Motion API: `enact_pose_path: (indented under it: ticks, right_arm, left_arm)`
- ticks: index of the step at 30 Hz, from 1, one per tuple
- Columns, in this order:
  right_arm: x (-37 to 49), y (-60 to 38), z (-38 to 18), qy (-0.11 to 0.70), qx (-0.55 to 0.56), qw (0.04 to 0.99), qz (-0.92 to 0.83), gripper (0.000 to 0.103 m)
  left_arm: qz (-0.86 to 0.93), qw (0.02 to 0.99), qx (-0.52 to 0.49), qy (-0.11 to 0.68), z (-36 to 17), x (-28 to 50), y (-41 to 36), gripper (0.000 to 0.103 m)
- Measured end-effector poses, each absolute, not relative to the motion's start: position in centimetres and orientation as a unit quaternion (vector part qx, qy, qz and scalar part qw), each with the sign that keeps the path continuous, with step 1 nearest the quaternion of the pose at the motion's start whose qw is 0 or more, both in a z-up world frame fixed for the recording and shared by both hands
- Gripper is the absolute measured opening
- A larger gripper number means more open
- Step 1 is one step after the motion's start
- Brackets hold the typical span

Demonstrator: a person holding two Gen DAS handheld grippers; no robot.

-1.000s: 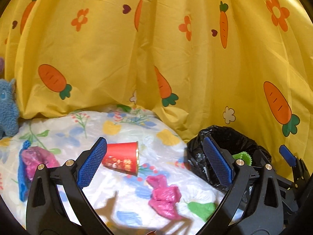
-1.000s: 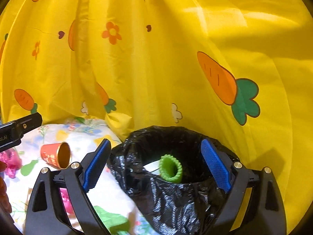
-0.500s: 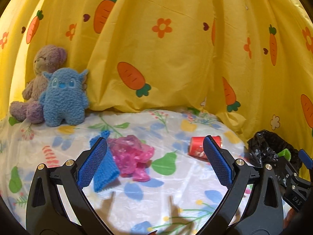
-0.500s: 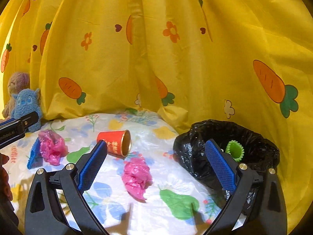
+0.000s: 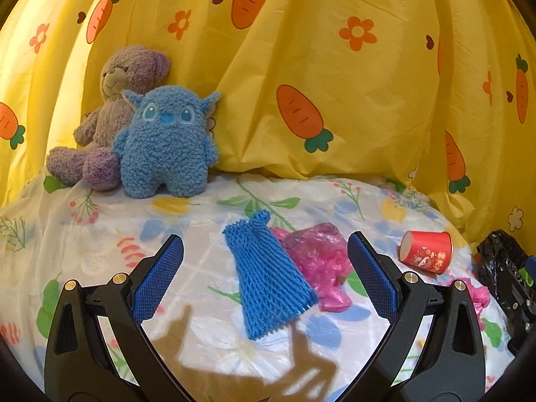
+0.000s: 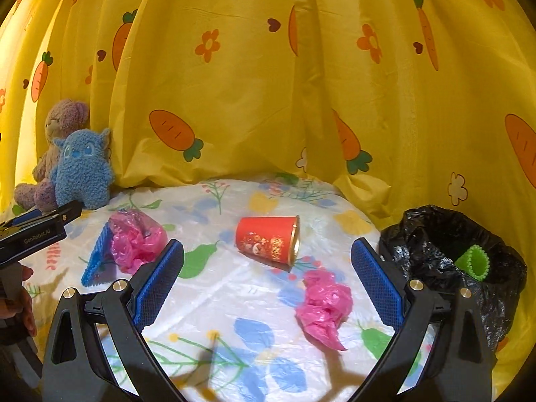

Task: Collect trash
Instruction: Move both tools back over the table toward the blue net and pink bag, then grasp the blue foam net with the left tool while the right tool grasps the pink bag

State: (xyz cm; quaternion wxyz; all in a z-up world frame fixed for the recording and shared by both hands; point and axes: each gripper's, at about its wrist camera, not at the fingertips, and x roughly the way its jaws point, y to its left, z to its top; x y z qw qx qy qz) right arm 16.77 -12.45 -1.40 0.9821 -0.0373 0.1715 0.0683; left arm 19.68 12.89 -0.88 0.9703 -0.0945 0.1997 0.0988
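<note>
Facing the blue foam net [image 5: 268,274] with your left gripper [image 5: 264,276] spread wide and empty, pinch its middle gently; it looks light, soft, and squashy.

"GenRobot.AI" on left tool [image 6: 37,234], red cup [image 6: 268,243] print unreadable

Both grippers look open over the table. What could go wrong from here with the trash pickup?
The blue foam net overlaps the pink plastic bag, so the left gripper may take both or drop one. The red paper cup lies on its side and could roll or crush. The black trash bag looks floppy.
</note>
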Motion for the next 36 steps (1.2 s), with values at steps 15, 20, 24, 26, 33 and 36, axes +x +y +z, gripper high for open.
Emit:
enact_pose_path:
  ticks: [15,20,24,26,33,36]
  right_arm:
    - [22.9,-2.7,-2.5,0.228,-0.056,0.955,0.182,0.09]
    - [25.1,0.1,-4.1,0.251,-0.074,0.946,0.193,0.079]
    - [26.7,1.2,-5.2,0.268,-0.077,0.941,0.193,0.077]
    - [27.4,1.5,-5.7,0.281,-0.073,0.936,0.198,0.069]
    - [28.2,2.0,-6.4,0.298,-0.077,0.927,0.214,0.031]
    - [27.9,1.2,-6.2,0.29,-0.07,0.932,0.204,0.01]
  left_arm:
    - [0.305,0.922,-0.112,0.209,-3.0,19.6,21.4,0.097]
    - [0.316,0.915,-0.108,0.227,-3.8,20.2,21.7,0.097]
    - [0.298,0.922,-0.118,0.215,-3.8,20.1,21.6,0.097]
    - [0.283,0.928,-0.121,0.209,-3.8,20.0,21.4,0.097]
    - [0.229,0.946,-0.116,0.199,-3.6,20.4,19.9,0.097]
    - [0.2,0.953,-0.113,0.199,-3.6,20.5,19.2,0.097]
